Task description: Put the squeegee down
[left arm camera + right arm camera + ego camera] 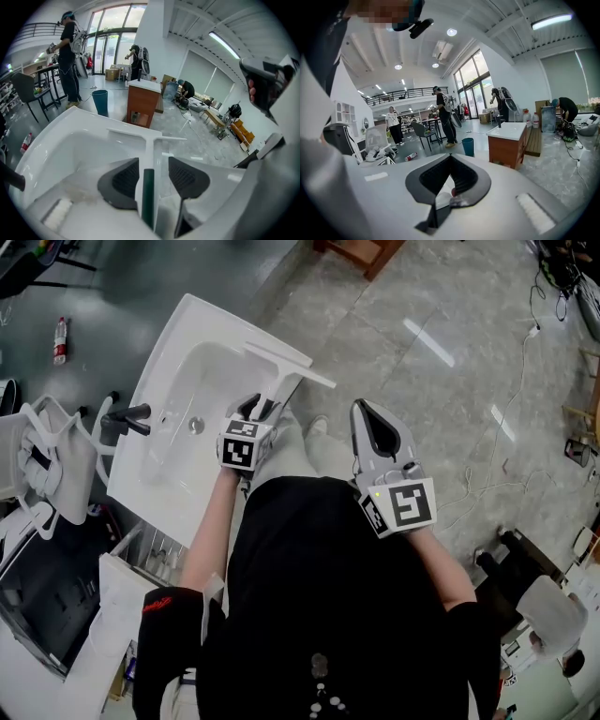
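Straddling white squeegee (151, 145): marker-cubed left claw (153, 176).

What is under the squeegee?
The rim of the white sink lies under the squeegee, one blade end jutting over the grey floor. The left gripper, jaws open astride the handle, covers what's beneath that end.
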A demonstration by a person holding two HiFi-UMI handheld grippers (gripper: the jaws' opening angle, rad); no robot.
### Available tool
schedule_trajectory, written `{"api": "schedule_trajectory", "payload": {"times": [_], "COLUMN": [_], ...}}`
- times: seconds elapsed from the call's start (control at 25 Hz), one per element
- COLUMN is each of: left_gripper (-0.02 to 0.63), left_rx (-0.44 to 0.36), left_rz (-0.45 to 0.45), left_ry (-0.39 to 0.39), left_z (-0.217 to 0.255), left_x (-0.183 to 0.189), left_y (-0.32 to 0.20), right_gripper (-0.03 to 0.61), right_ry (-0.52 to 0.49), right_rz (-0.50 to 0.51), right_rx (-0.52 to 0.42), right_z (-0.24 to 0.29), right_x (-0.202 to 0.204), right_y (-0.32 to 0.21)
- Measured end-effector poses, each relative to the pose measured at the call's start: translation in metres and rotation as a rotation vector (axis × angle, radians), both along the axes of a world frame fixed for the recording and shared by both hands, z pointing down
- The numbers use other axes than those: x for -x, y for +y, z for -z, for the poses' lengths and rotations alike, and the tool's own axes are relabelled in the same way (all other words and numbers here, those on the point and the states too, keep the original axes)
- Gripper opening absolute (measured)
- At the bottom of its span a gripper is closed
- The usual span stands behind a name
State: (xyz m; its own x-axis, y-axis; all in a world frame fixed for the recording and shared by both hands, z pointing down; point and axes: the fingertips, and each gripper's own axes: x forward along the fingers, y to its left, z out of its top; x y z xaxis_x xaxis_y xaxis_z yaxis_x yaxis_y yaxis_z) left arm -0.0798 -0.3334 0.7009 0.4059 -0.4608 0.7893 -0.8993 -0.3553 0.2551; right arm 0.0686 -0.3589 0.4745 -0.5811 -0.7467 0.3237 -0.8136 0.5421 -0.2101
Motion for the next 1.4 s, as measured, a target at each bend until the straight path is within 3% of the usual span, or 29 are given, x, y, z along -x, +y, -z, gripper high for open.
{"api": "schedule_trajectory", "payload": {"times": [0.16, 0.24, 0.4, 0.72, 1.2, 1.4], "left_gripper": [0.1, 0.092, 0.009, 0.002, 0.002, 0.002], "left_rx": [-0.026, -0.033, -0.096, -0.216, -0.618, -0.743], "left_rz": [0.025, 0.024, 0.046, 0.105, 0.158, 0.176], "left_ry": [-0.001, 0.004, -0.013, 0.041, 0.13, 0.156], "left_z": [0.013, 0.017, 0.032, 0.085, 0.254, 0.303], "left_x": [0.003, 0.0, -0.002, -0.011, -0.029, -0.034], "left_y": [0.011, 0.017, 0.023, 0.02, -0.008, -0.013], "right_gripper": [0.003, 0.003, 0.002, 0.003, 0.002, 0.002], "right_ry": [-0.01, -0.011, -0.017, -0.049, -0.121, -0.143], "right_rz": [0.028, 0.041, 0.07, 0.098, 0.161, 0.181], "right_rx": [-0.018, -0.026, -0.047, -0.068, -0.186, -0.238], "right_z": [0.004, 0.005, 0.009, 0.02, 0.077, 0.105], "right_x": [0.002, 0.002, 0.002, 0.002, 0.018, 0.019], "right_y": [0.006, 0.011, 0.019, 0.023, 0.015, 0.012]}}
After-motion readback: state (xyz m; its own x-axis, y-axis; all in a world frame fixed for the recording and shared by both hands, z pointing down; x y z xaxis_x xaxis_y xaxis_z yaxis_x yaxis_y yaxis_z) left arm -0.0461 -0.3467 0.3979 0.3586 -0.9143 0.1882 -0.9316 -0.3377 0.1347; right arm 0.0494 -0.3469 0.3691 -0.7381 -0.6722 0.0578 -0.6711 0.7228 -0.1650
